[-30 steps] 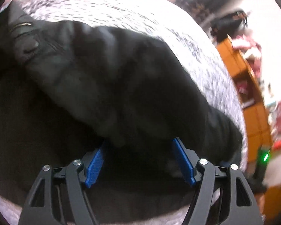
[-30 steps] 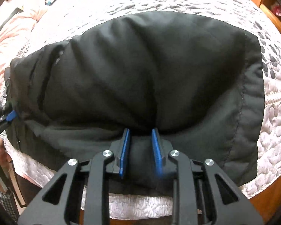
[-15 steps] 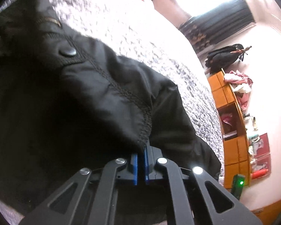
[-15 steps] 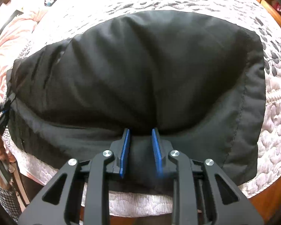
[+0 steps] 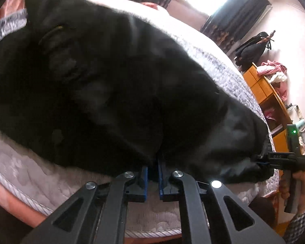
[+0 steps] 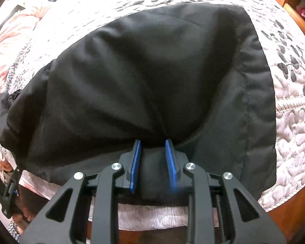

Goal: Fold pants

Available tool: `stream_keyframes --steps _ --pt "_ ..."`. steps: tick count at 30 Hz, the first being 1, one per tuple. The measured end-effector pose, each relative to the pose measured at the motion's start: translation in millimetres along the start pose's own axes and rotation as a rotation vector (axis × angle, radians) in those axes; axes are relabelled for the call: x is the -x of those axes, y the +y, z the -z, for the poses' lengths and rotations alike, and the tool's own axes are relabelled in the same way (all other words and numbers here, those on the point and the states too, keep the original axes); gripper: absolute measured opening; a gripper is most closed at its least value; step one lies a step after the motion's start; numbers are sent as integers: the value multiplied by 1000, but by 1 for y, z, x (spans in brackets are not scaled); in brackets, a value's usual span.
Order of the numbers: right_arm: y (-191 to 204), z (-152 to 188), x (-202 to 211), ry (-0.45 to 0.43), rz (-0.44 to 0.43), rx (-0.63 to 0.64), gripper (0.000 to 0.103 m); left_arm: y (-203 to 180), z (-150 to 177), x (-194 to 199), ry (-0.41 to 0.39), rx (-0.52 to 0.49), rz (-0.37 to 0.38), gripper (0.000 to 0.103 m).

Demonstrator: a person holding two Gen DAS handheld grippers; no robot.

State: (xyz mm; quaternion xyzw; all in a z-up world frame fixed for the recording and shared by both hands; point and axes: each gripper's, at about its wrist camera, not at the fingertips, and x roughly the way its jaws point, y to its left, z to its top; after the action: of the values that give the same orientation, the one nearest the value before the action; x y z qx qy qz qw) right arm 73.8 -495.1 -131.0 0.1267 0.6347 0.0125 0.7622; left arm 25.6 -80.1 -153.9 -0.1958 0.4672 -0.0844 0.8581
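Observation:
The black pants lie across a quilted bed, with a hemmed leg end at the right. In the left wrist view the pants fill the frame, waist end with a zipper and button toward the upper left. My left gripper is shut on the near edge of the pants. My right gripper is shut on a bunched fold of the pants at their near edge. The right gripper also shows in the left wrist view, at the far right edge of the pants.
The quilted bedspread covers the bed, with its wooden edge near me. A pink blanket lies at the left. Orange wooden shelves with clothes stand by the wall, and dark curtains flank a bright window.
My left gripper closed on the pants' edge and has lifted it and pulled it toward the bed's near edge. My right gripper keeps its hold, and the fabric has shifted slightly.

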Motion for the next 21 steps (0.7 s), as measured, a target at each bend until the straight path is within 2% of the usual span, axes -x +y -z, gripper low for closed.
stream_keyframes --steps 4,5,6,8,11,12,14,17,19,21 --pt "0 2 -1 -3 4 -3 25 4 -6 6 36 0 14 14" --pt "0 2 0 -2 3 -6 25 15 -8 11 52 3 19 21" --pt "0 1 0 -2 2 -9 25 17 -8 13 72 8 -3 45" --pt "0 1 0 -5 -1 -11 25 34 -4 32 72 32 -59 69" --pt "0 3 -2 -10 -3 -11 25 55 -11 59 24 65 -79 69" --pt "0 3 -2 -9 -1 -11 25 69 -19 66 15 94 -105 69" --pt "0 4 -1 -10 3 -11 26 101 -32 73 2 188 -110 69" --pt "2 7 -2 -18 14 -6 27 153 -55 69 15 393 -33 67" --pt "6 9 -3 -24 19 -2 28 177 -67 58 29 476 -2 67" --pt "7 10 -2 -26 17 -6 28 192 -77 48 31 509 -4 67"
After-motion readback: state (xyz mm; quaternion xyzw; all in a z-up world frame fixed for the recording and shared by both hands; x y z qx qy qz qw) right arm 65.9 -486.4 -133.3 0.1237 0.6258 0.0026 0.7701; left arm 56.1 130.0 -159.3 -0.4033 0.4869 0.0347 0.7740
